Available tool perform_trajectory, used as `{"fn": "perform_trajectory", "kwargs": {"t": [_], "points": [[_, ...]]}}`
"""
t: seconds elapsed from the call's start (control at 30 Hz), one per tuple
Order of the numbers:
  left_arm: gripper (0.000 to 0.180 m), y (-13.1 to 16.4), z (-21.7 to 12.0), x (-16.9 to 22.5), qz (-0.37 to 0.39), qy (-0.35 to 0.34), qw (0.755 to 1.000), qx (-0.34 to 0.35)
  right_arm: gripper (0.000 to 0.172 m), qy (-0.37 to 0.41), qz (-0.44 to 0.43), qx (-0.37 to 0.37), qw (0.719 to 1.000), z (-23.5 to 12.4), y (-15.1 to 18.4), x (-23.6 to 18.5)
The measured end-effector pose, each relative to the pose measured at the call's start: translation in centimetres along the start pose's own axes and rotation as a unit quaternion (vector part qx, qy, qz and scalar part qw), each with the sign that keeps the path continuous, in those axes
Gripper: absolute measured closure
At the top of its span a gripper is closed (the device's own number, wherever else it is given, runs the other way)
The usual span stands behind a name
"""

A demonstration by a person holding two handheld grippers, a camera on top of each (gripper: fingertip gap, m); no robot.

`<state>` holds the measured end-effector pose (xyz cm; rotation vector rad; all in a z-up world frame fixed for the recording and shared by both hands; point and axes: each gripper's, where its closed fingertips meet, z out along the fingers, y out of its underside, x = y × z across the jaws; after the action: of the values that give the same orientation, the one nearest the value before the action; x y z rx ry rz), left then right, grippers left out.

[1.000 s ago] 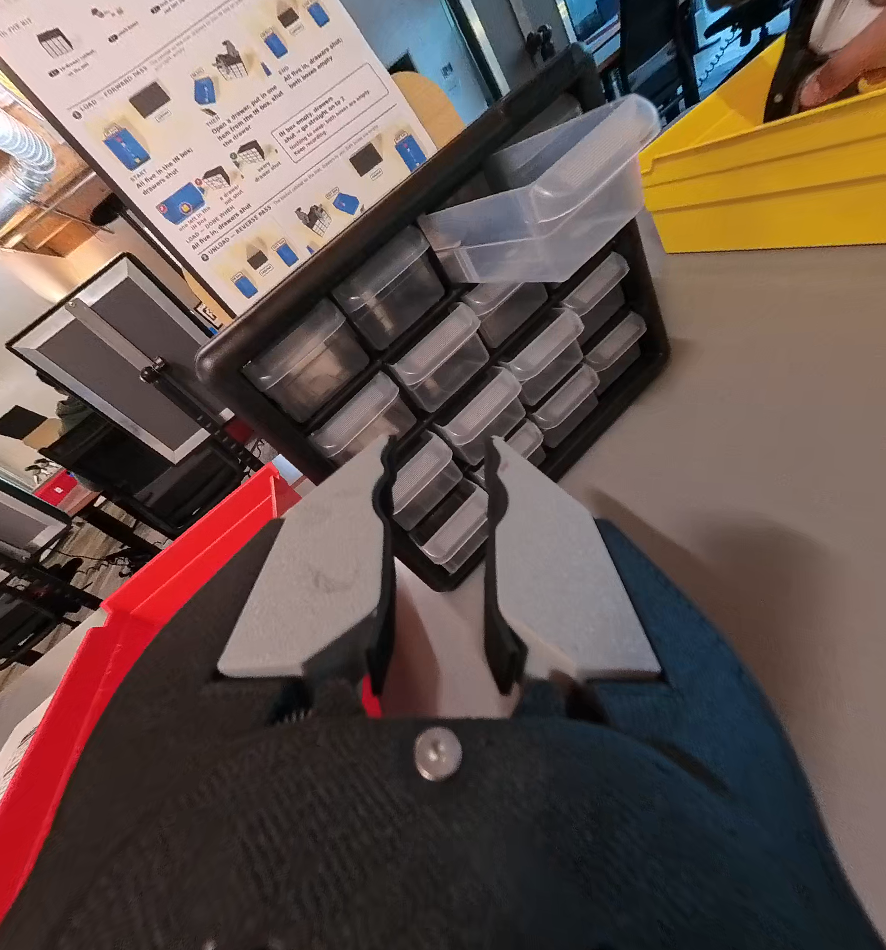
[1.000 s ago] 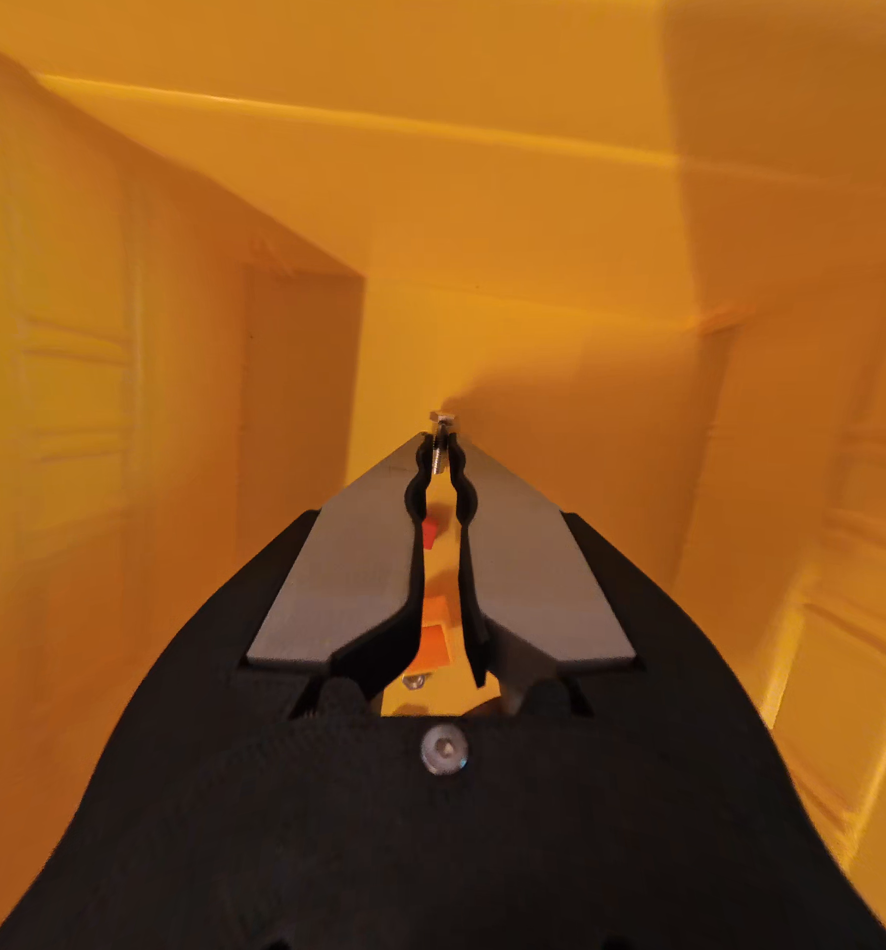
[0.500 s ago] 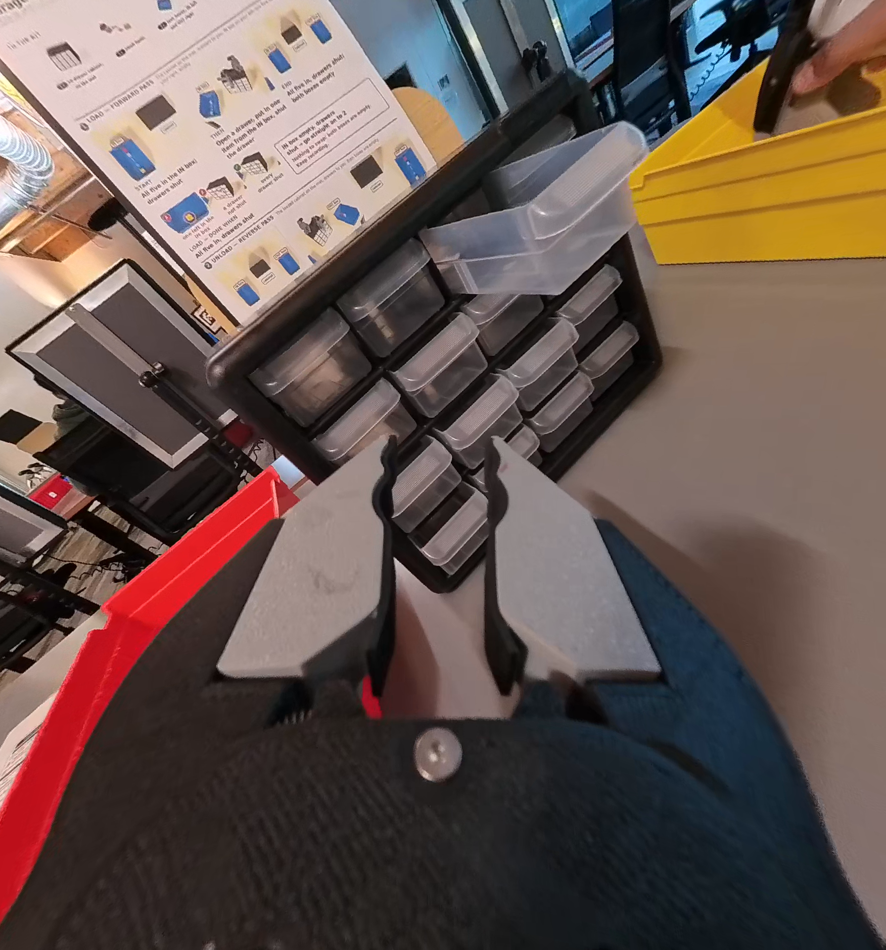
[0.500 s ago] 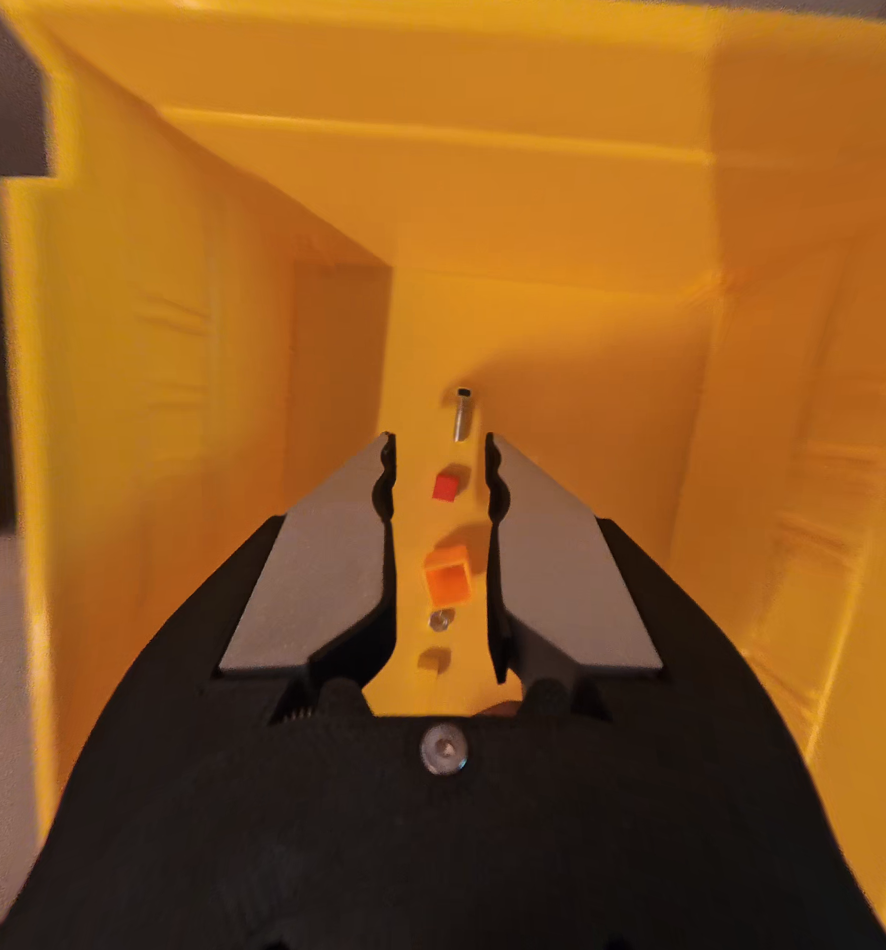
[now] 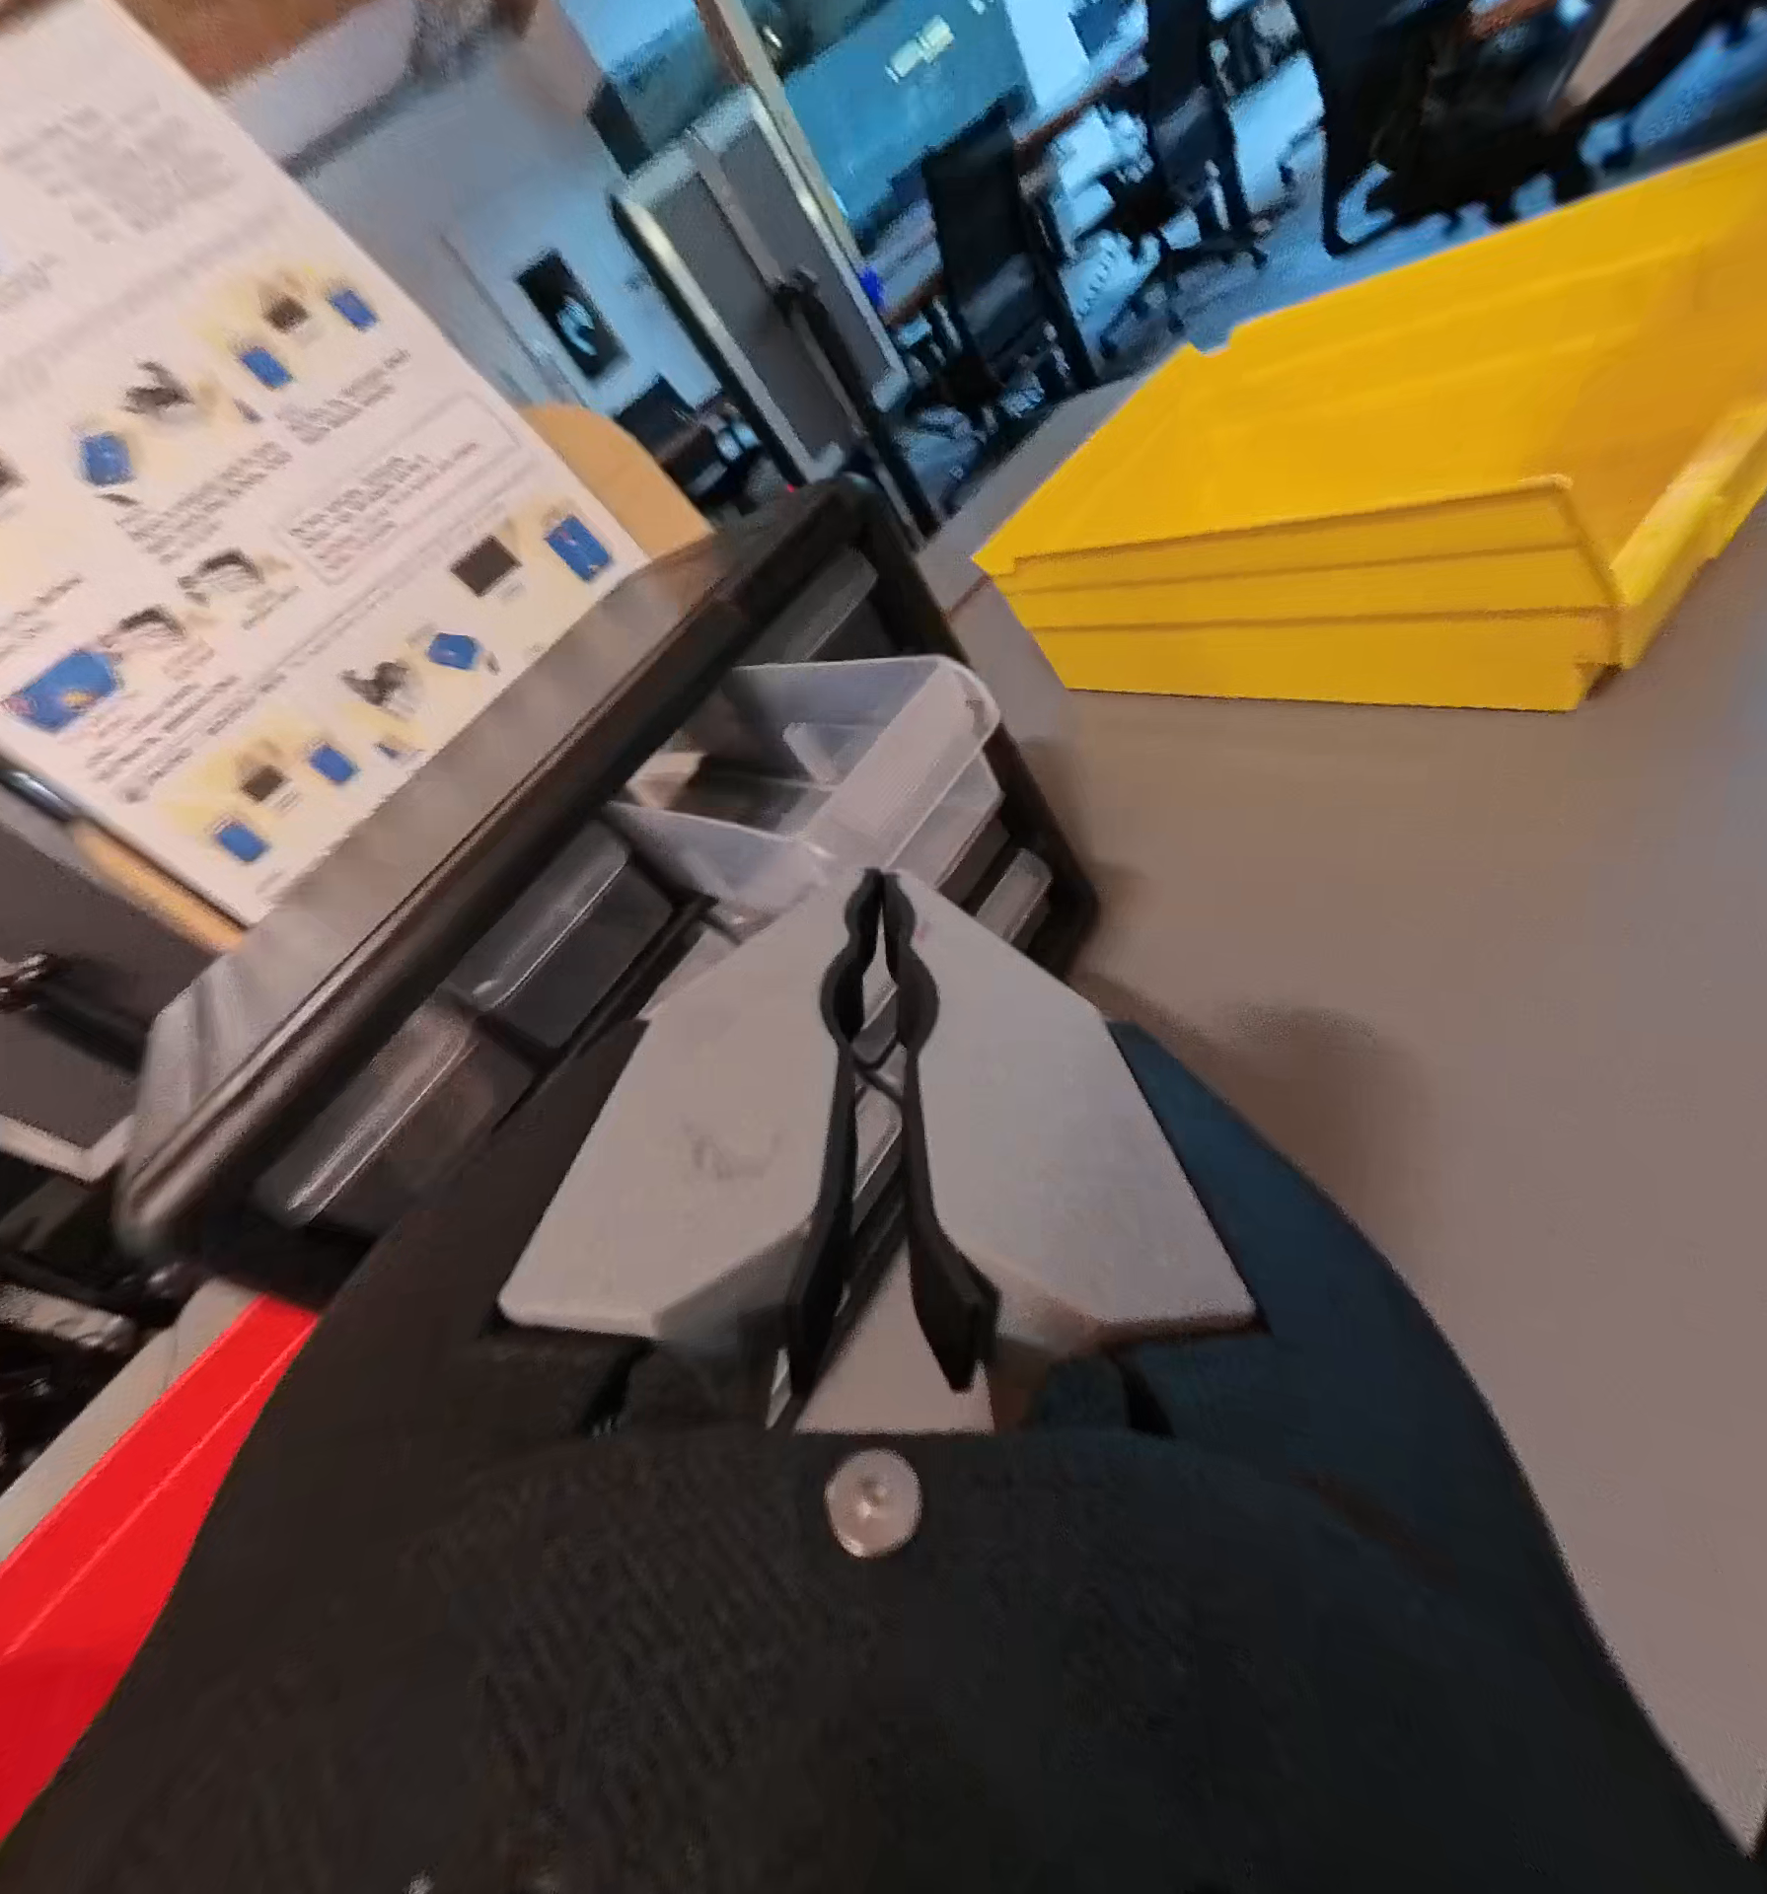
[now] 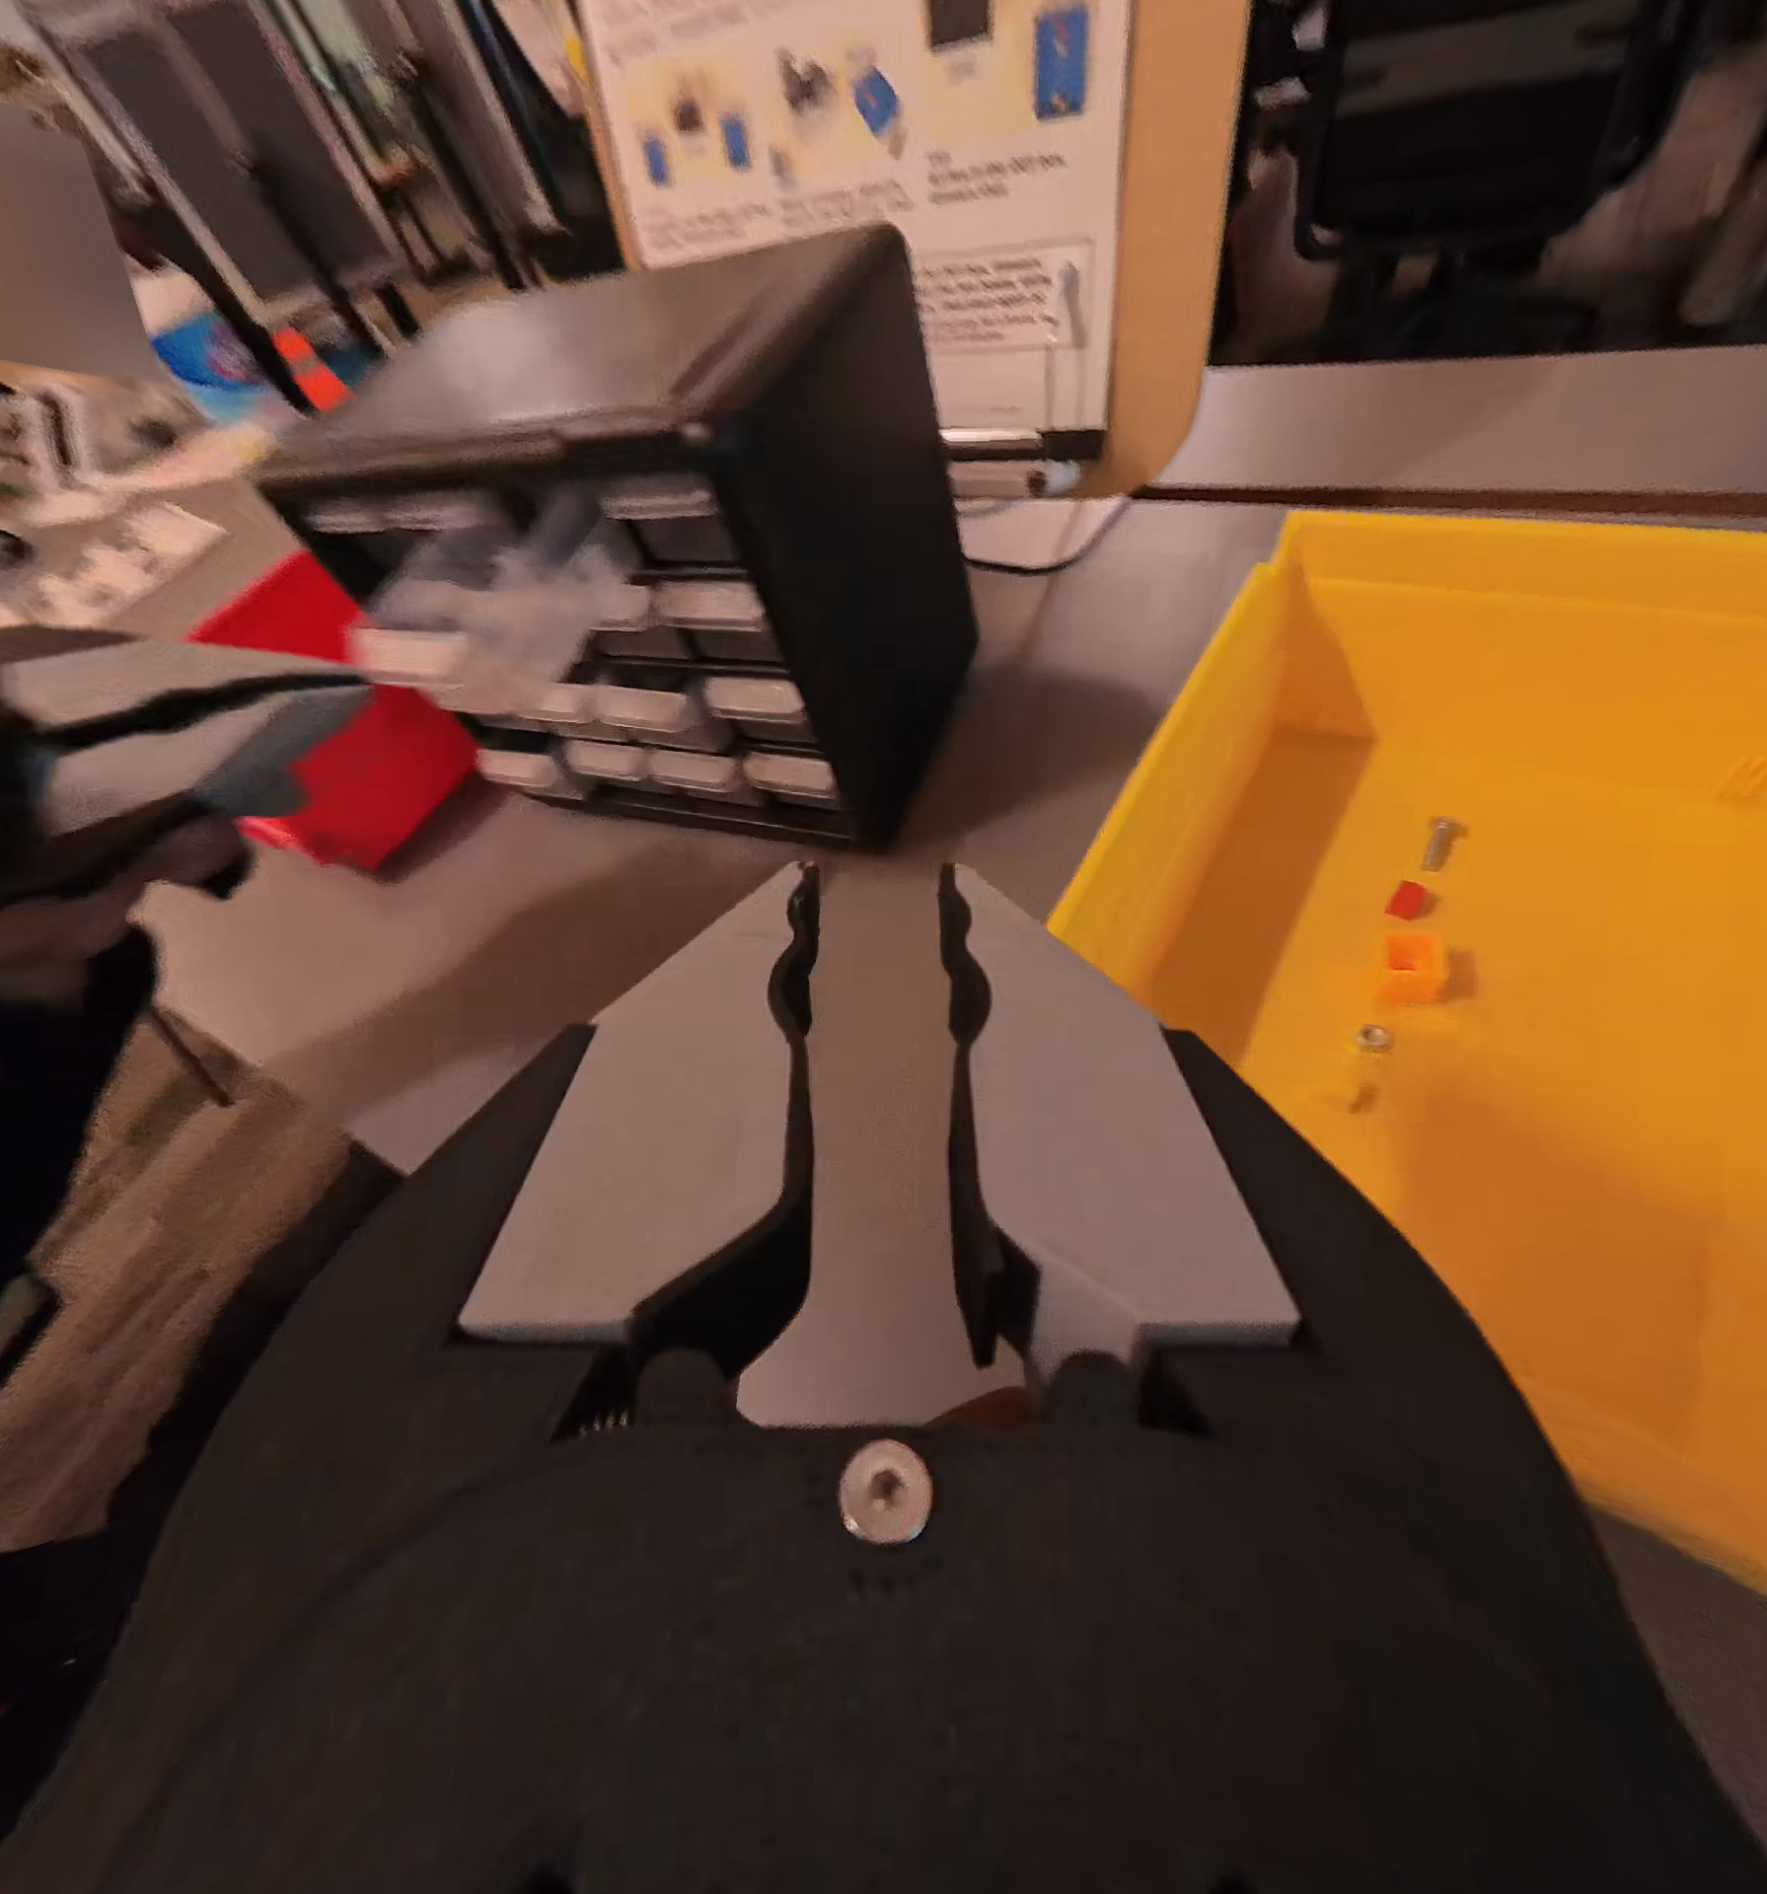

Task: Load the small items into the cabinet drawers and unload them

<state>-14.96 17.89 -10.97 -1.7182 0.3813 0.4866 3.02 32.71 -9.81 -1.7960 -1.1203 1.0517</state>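
Your left hand-held gripper is clenched at the pulled-out clear drawer of the black cabinet (whether it pinches the rim, can't tell). Your right hand-held gripper hangs released, bare, over the desk beside the yellow bin.

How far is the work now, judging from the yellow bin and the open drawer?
Done: small items, including a screw and red cube, lie in the yellow bin. In hand: nothing; the right tool is open and empty. Left: one clear drawer stands pulled out of the cabinet.
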Motion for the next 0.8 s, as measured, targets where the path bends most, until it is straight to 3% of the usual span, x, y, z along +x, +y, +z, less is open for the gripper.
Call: {"fn": "perform_trajectory", "kwargs": {"t": [0.1, 0.2, 0.37, 0.5, 0.63, 0.8], "points": [[0.180, -0.3, 2.8, 0.4, 0.003, 0.030, 0.999, -0.033, 0.153, -0.023, 0.000, 0.052, 0.998, -3.0, -0.1, -1.9], [0.180, 0.7, 5.0, -1.5, 0.013, -0.009, 0.997, -0.075, 0.154, -0.027, 0.003, 0.084, 0.996, -5.6, 0.0, -1.9], [0.180, 1.9, 6.8, -5.4, -0.022, -0.065, 0.993, -0.100, 0.159, -0.014, 0.019, 0.138, 0.990, -9.6, -1.0, 0.2], [0.180, 2.9, 8.4, -5.0, -0.057, -0.056, 0.990, -0.113, 0.154, 0.007, 0.052, 0.141, 0.989, -10.6, -0.5, 3.4], [0.177, 3.2, 7.7, -2.8, -0.053, -0.056, 0.992, -0.101, 0.147, 0.041, 0.058, 0.126, 0.990, -10.8, 0.4, 5.4], [0.170, 3.4, 3.1, 1.1, -0.076, -0.015, 0.995, -0.055, 0.142, 0.032, 0.046, 0.124, 0.991, -10.1, 0.2, 4.6]]}}
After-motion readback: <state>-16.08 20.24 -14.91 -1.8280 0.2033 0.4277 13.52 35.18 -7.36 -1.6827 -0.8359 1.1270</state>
